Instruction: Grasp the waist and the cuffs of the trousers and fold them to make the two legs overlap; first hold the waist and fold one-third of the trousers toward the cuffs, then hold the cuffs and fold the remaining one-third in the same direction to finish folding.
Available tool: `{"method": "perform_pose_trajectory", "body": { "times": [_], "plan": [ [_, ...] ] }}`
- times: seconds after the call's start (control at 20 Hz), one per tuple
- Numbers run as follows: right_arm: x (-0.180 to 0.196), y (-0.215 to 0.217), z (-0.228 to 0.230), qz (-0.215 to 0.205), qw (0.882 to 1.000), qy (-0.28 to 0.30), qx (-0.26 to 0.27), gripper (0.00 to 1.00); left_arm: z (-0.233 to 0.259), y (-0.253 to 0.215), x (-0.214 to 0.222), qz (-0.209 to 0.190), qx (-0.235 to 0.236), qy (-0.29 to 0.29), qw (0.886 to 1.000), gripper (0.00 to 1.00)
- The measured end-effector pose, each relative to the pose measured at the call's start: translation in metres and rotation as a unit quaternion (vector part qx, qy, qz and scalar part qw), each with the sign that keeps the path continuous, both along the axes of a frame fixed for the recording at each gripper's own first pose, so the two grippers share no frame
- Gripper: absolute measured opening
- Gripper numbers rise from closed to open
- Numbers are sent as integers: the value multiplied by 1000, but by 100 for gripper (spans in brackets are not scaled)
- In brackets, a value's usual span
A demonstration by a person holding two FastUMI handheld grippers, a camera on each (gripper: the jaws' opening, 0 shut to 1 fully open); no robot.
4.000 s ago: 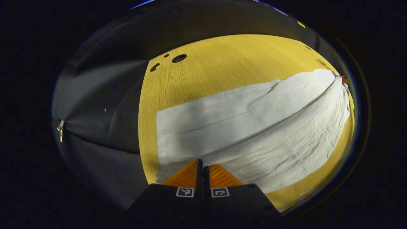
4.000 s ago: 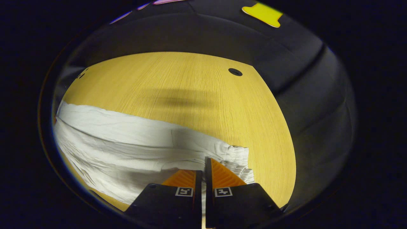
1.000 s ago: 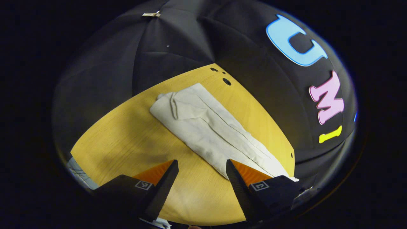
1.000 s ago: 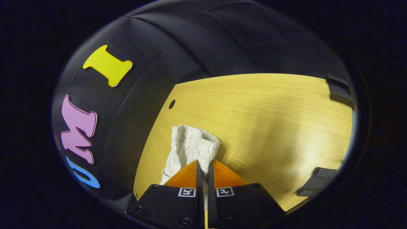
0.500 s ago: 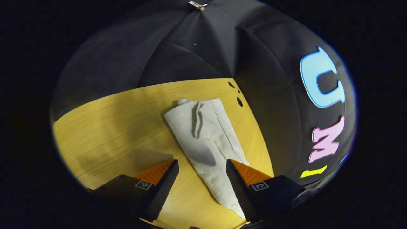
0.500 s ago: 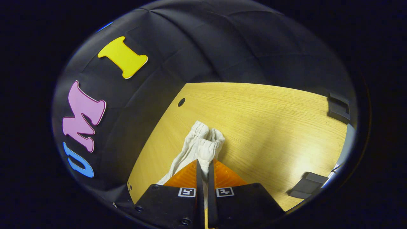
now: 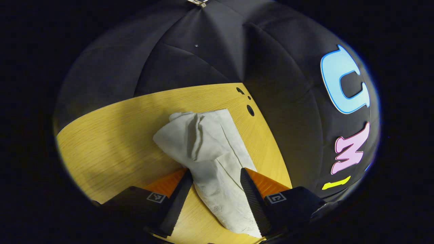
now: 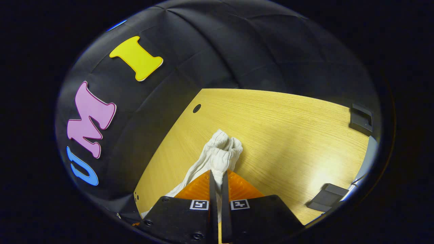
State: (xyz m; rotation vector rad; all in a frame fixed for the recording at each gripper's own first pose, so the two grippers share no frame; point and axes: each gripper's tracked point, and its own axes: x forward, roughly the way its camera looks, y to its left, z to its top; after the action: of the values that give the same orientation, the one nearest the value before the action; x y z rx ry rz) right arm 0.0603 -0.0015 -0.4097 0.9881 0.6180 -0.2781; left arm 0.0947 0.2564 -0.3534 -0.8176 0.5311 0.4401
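One pair of white trousers (image 7: 206,149) lies on the yellow wooden table (image 7: 112,135), doubled lengthwise so the legs overlap, and both grippers are on or around it. In the left gripper view the cloth runs from near, between the fingers, to far, where its end bunches in a raised fold just short of the table's far edge. Three dark holes (image 7: 250,110) sit in the table just right of that far end, close to the black wall (image 7: 190,54).

The left gripper (image 7: 215,184) stands wide open, its two fingers straddling the near stretch of the trousers. The cloth passes through the gap between them; the left finger's tip meets the cloth edge and the right finger lies along the other edge, but neither clamps it.

In the right gripper view the elastic waist (image 8: 223,149) is gathered into a puckered knot just beyond the fingertips, lifted off the table. The right gripper (image 8: 217,179) is closed down to a narrow slit, with the white cloth pinched in it; more cloth trails off to the near left below the fingers. One hole (image 8: 196,108) shows at the table's far left, and two dark brackets (image 8: 361,119) sit on its right edge, one far and one near.
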Motion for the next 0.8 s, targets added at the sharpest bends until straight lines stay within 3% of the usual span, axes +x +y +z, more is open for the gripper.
{"method": "perform_pose_trajectory", "body": {
  "times": [0.05,0.1,0.2,0.5,0.8],
  "plan": [
    [0,0,1,-1,1000,-2,-1,9,-8,2,-1,1,-4,13,1000,89],
    [1,-1,2,-3,1000,-5,-1,8,-19,4,-2,5,-17,34,999,65],
    [2,-2,4,-1,1000,-16,-8,8,-18,3,-3,18,-48,23,998,16],
    [6,-7,24,62,993,-68,-72,9,-22,-11,-19,22,-57,9,998,12],
    [20,9,56,155,967,-151,-131,8,-30,-35,-47,24,-44,6,999,12]
  ]
}}
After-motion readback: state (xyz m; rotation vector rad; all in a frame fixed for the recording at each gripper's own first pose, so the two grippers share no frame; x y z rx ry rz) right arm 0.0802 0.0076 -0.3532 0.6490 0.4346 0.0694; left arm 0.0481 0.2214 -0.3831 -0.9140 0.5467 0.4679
